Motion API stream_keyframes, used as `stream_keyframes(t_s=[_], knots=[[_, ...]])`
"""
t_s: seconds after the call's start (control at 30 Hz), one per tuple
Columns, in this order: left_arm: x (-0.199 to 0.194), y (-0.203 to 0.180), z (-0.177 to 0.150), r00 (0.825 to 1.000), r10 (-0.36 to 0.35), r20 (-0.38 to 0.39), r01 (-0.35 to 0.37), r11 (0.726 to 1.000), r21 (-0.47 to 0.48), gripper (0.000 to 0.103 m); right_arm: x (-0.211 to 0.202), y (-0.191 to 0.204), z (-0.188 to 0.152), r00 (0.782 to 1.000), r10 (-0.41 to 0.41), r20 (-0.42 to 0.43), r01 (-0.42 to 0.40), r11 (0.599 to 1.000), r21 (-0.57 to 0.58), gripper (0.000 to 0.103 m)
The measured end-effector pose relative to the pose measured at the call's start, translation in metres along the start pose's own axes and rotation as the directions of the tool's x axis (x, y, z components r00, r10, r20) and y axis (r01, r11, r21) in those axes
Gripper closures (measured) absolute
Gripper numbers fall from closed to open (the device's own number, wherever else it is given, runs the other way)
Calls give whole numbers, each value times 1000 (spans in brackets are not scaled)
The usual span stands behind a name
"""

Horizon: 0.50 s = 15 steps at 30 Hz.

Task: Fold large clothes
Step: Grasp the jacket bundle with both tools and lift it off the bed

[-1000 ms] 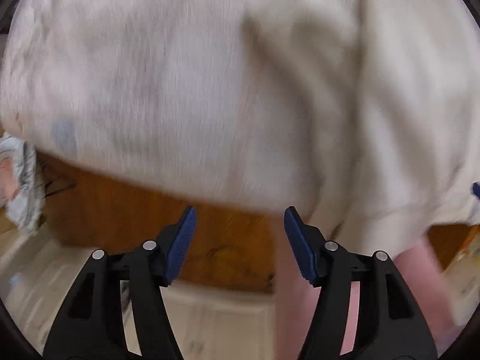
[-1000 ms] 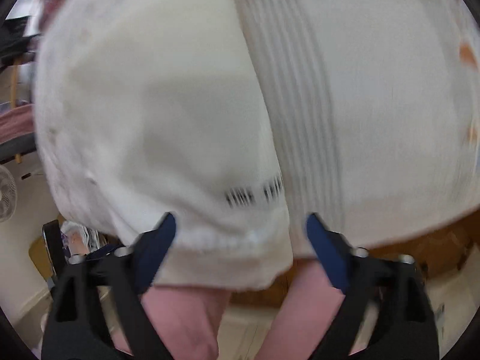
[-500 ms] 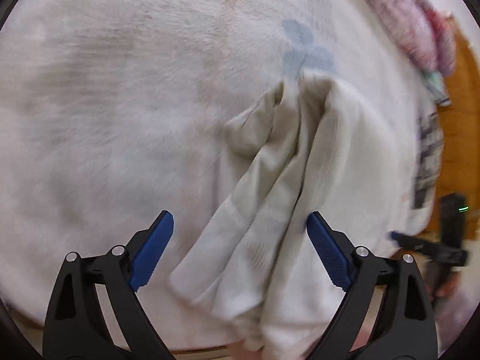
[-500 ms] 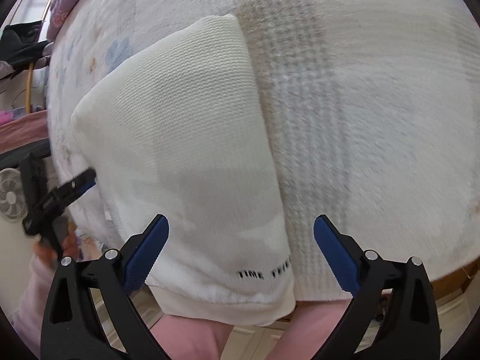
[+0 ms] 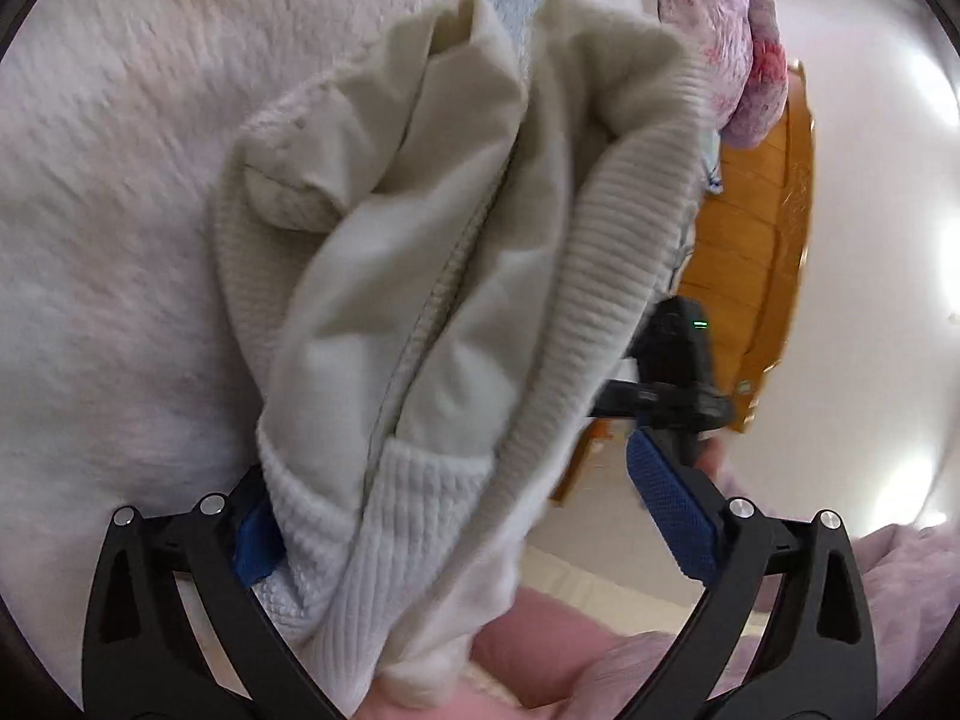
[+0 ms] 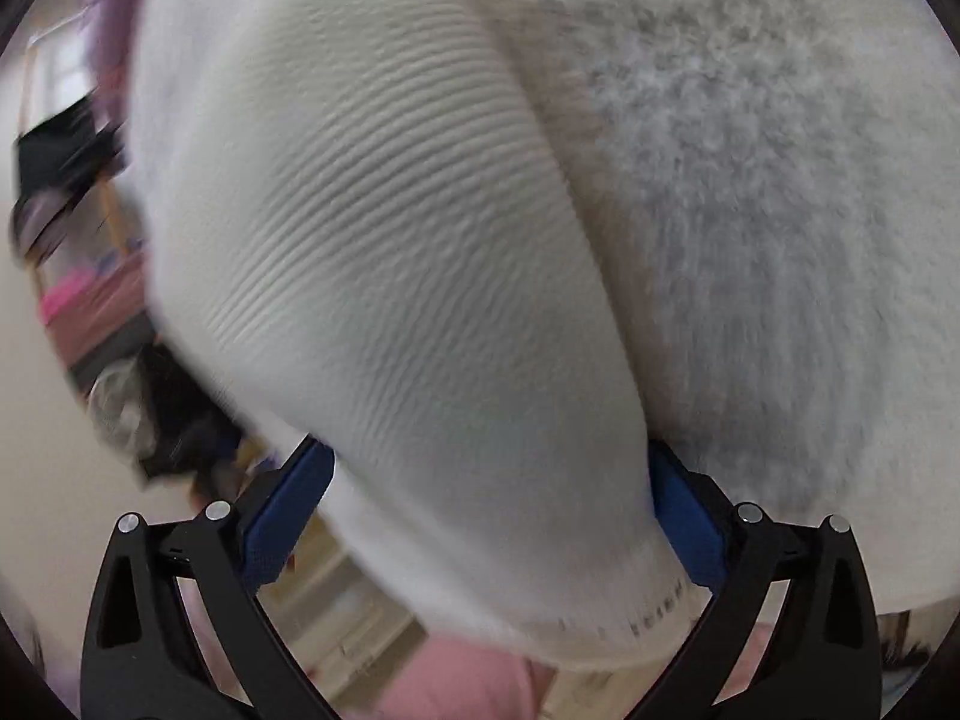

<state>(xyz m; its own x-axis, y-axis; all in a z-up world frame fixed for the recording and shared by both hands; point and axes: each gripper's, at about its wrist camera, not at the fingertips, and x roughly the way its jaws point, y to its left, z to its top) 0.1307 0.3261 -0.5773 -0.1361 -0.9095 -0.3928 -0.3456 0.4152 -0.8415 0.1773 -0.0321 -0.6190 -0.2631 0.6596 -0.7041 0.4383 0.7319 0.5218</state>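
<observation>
A cream ribbed knit garment (image 5: 456, 300) lies bunched in thick folds on a fluffy white blanket (image 5: 120, 210). Its near edge sits between the wide-open jaws of my left gripper (image 5: 468, 516). In the right wrist view the same garment (image 6: 390, 300) fills the space between the open jaws of my right gripper (image 6: 492, 516), with small dark printed letters at its hem. The right gripper also shows in the left wrist view (image 5: 672, 384), beside the garment's right edge. Neither gripper's pads press the cloth together.
A pink floral cloth (image 5: 720, 30) lies at the blanket's far right by a wooden bed frame (image 5: 756, 270). The fluffy blanket (image 6: 750, 210) lies right of the garment. Blurred dark furniture (image 6: 60, 180) stands at the left. A pink-sleeved arm (image 5: 570, 660) is below.
Both grippers have moved in close to the garment, which now fills the space between their jaws. The right gripper has come nearer to the left one.
</observation>
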Motion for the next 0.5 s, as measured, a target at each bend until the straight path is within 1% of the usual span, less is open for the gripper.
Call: stream_keyframes(t_s=[0.03,0.07,0.13,0.2,0.23,0.27,0.3,0.33,0.37,0.4,0.43,0.5], knots=[[7,2,6,1000,-1,5,1,1000,-22,5,3,3,3,1000,-18,1,18,1000,7,6],[12,4,8,1000,15,13,-14,999,-36,5,5,4,6,999,-32,-10,32,999,21,6],[15,4,5,999,39,33,-37,998,-40,5,5,3,10,999,-22,-42,23,999,25,6],[13,2,3,997,69,42,-67,996,-51,6,3,3,10,999,-15,-41,16,1000,21,6],[10,2,1,995,92,45,-90,995,-50,13,0,4,8,1000,-13,-26,14,1000,14,6],[0,-2,-10,990,129,47,-127,991,-42,20,-3,4,4,1000,-11,-6,11,1000,-2,9],[-4,-4,-15,980,191,46,-190,981,-26,33,-7,6,-2,999,-20,32,21,999,-33,15],[-8,-6,-20,978,200,52,-199,980,-26,43,-8,9,-7,998,-31,56,35,998,-57,17],[-14,-7,-24,979,196,61,-194,980,-38,47,-11,13,-13,995,-39,88,47,995,-86,24],[-17,-10,-27,977,199,70,-197,980,-43,54,-16,15,-21,991,-37,128,50,994,-101,32],[-21,-13,-30,974,212,81,-210,977,-41,59,-19,15,-26,989,-34,147,49,994,-96,36],[-30,-14,-34,967,234,96,-231,972,-38,63,-26,17,-32,985,-35,168,48,996,-72,47]])
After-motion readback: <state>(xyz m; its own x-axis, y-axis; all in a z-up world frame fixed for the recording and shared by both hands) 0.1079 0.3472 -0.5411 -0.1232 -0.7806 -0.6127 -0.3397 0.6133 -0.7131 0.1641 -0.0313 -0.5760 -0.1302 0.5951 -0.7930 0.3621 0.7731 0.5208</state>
